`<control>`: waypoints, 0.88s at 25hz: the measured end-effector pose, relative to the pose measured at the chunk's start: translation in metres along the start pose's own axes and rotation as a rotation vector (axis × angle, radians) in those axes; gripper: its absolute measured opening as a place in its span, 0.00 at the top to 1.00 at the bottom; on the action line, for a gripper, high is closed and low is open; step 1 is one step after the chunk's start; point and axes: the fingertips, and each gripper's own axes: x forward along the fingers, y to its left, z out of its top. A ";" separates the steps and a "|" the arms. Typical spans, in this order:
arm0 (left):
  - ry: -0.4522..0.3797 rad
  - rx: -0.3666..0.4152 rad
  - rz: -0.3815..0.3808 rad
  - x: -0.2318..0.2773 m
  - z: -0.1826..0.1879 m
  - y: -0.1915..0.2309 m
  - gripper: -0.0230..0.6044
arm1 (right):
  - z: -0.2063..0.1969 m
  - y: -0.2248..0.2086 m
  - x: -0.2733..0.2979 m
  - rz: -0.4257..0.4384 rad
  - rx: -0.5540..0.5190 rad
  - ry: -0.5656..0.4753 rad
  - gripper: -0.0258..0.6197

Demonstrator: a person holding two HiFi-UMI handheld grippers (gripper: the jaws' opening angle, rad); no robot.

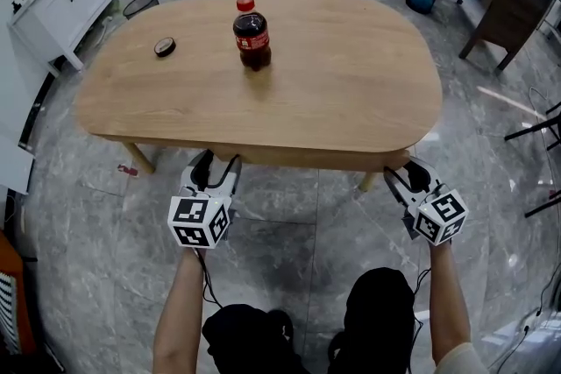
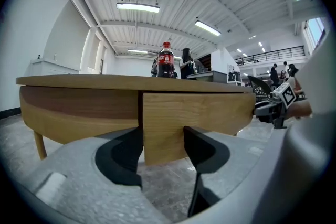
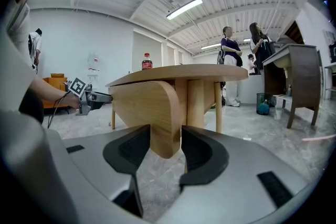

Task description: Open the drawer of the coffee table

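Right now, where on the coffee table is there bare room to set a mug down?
The right half of the tabletop, between the cola bottle and the right rim, is bare. So is the near strip along the front edge. Only the back-left holds things: the bottle and a small dark disc.

Overhead, ceiling strip lights [image 2: 137,7] are supplying bright, even illumination. The polished floor [image 1: 289,241] is returning a pale sheen in the head view, and the bench [image 1: 351,83] is casting only a soft, shallow shadow under its near edge. Both gripper views are showing a black circular vignette and heavy barrel bending towards the margins. Straight lines are bowing in the head view too; detail is reading sharp
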 end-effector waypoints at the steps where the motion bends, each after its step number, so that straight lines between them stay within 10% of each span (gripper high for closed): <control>1: 0.002 0.001 -0.009 0.001 0.000 -0.001 0.59 | 0.001 0.001 0.000 0.003 -0.007 0.003 0.66; 22: 0.073 -0.020 0.027 -0.021 -0.007 -0.011 0.59 | -0.004 0.016 -0.017 -0.014 0.036 -0.016 0.66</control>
